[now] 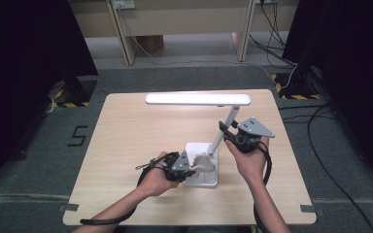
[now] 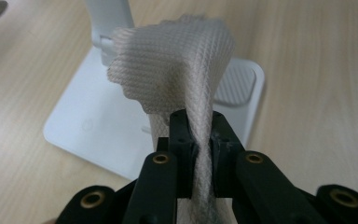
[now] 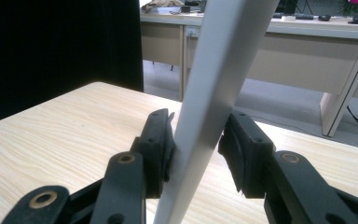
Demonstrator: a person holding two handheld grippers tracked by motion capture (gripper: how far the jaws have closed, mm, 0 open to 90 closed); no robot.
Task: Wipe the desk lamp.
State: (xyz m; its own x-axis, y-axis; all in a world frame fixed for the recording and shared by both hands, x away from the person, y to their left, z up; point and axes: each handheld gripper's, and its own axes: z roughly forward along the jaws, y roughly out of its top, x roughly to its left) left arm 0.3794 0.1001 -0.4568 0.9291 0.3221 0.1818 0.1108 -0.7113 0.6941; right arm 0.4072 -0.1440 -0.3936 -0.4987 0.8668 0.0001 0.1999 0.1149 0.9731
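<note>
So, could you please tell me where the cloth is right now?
In the high view, the beige cloth is pinched in the left hand-held gripper, over the lamp base.

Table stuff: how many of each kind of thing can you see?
Lamp: 1
Cloth: 1
Tongs: 2, left tongs and right tongs
Table: 1
Total: 5

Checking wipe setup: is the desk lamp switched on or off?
On: the desk lamp head glows bright white along its length in the high view.
</note>
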